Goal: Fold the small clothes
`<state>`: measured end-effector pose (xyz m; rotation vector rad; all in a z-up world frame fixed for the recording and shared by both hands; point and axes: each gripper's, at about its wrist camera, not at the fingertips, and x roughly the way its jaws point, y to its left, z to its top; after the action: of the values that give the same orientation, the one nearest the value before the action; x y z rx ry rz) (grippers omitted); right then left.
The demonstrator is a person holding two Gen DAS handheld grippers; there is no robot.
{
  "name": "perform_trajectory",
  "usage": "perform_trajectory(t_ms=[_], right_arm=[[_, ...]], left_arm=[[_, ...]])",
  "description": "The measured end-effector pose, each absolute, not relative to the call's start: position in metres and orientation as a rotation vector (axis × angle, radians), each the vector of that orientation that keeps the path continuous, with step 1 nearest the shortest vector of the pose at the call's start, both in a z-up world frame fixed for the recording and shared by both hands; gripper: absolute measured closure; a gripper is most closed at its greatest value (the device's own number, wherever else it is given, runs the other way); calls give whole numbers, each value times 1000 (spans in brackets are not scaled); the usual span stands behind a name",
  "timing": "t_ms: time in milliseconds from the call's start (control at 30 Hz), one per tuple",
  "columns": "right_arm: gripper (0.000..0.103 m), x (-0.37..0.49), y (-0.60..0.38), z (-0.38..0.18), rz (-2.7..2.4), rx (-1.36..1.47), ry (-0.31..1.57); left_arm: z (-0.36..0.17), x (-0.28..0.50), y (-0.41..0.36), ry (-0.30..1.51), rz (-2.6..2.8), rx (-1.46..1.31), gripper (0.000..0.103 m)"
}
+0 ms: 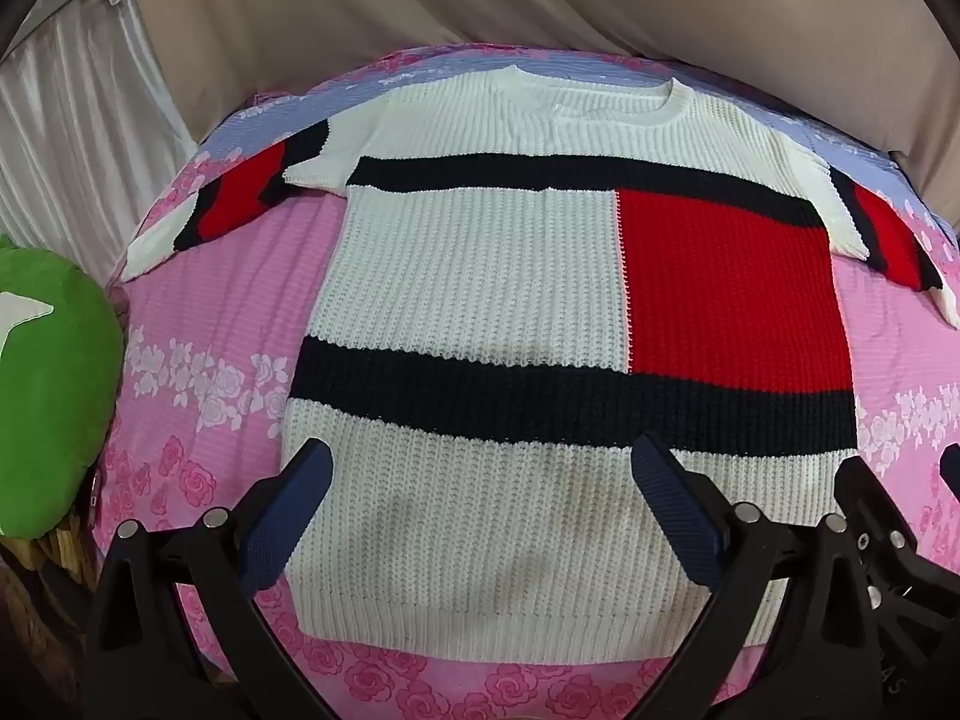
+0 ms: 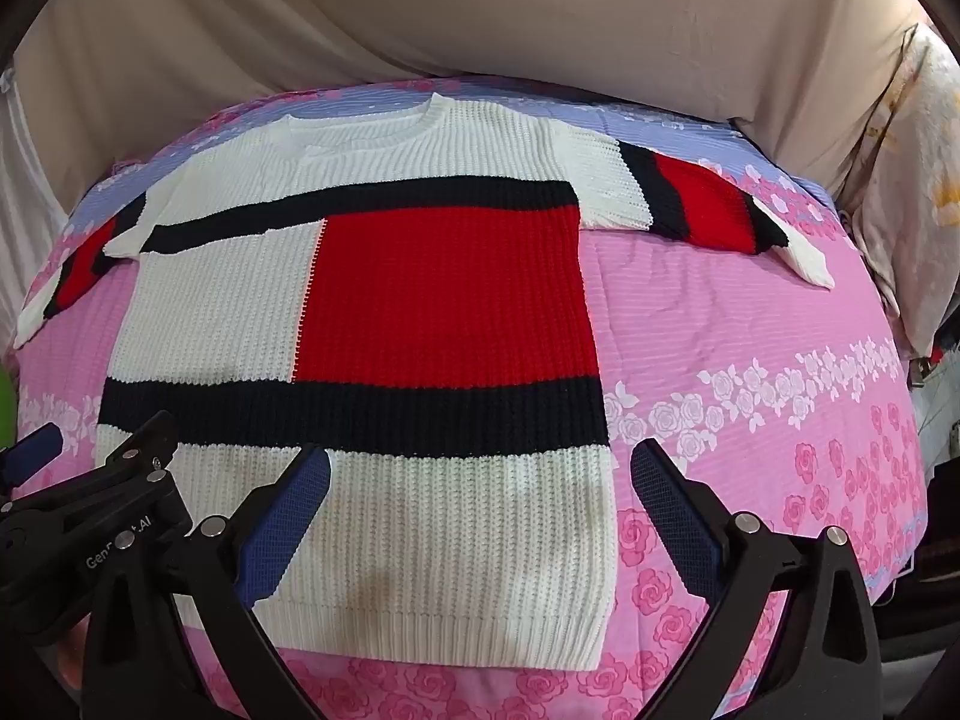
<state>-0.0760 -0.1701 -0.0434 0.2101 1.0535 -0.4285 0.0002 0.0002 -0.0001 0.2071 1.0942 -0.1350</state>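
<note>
A knitted sweater (image 1: 480,276) in white, red and navy blocks lies flat, face up, on the pink rose bedspread (image 1: 228,300), both sleeves spread out. It also shows in the right wrist view (image 2: 372,312). My left gripper (image 1: 480,462) is open and empty, hovering over the lower white hem band. My right gripper (image 2: 480,462) is open and empty above the sweater's lower right corner. The left gripper's body (image 2: 90,516) shows at the left of the right wrist view.
A green plush cushion (image 1: 48,396) sits at the bed's left edge. Beige sheets (image 2: 480,18) hang behind the bed. A floral pillow (image 2: 912,192) leans at the right. The bedspread (image 2: 750,330) lies bare to the sweater's right.
</note>
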Motion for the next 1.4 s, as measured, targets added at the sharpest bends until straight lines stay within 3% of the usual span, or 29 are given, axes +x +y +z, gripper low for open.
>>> perform_trajectory(t_ms=[1400], right_arm=[[5,-75,-172,-46,-415,222,1048]], left_arm=[[1,2,-1,1082,-115,228,5]])
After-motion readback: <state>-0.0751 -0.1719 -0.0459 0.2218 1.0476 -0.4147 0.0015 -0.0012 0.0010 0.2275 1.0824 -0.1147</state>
